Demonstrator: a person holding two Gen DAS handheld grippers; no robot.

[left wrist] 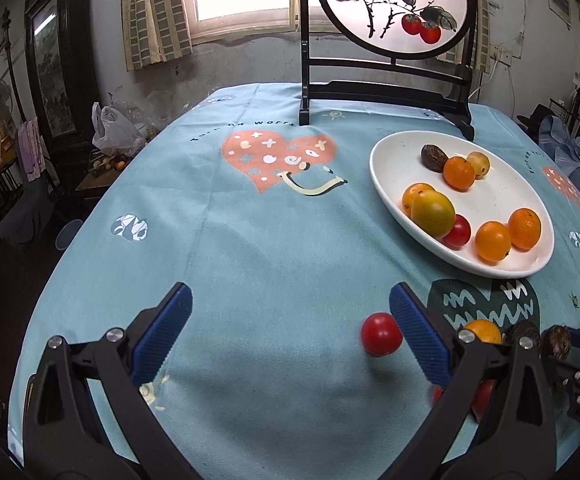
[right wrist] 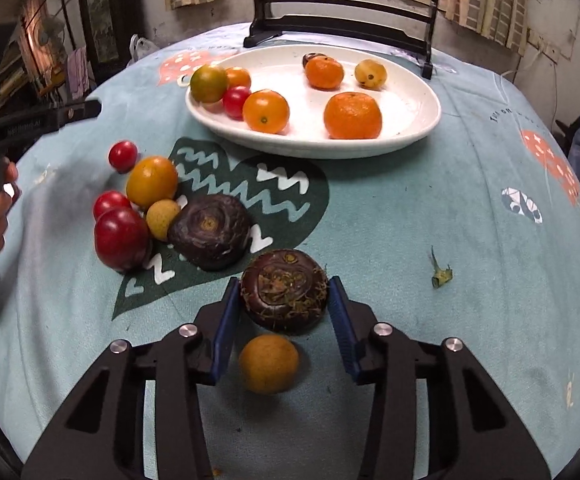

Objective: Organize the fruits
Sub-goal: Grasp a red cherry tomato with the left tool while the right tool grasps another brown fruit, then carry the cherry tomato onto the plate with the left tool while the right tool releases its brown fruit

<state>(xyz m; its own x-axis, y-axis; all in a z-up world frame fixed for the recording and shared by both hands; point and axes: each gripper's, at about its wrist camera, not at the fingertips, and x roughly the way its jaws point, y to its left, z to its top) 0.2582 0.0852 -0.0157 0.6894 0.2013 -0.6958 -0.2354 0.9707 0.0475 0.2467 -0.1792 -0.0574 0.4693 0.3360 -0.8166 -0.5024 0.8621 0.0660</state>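
Left tongs (left wrist: 290, 328) are spread wide above the bench (left wrist: 249, 240), holding nothing; a small red tomato (left wrist: 381, 334) lies just inside the right-hand finger. Loose fruit is clustered at the near left: red plum (right wrist: 121, 239), orange (right wrist: 152, 181), dark water chestnut (right wrist: 209, 232). Right tongs (right wrist: 283, 316) are pinching a second water chestnut (right wrist: 284, 290), pads against both its sides. A longan (right wrist: 268, 364) lies beneath. The white plate (right wrist: 418, 120), far centre, holds eight fruits.
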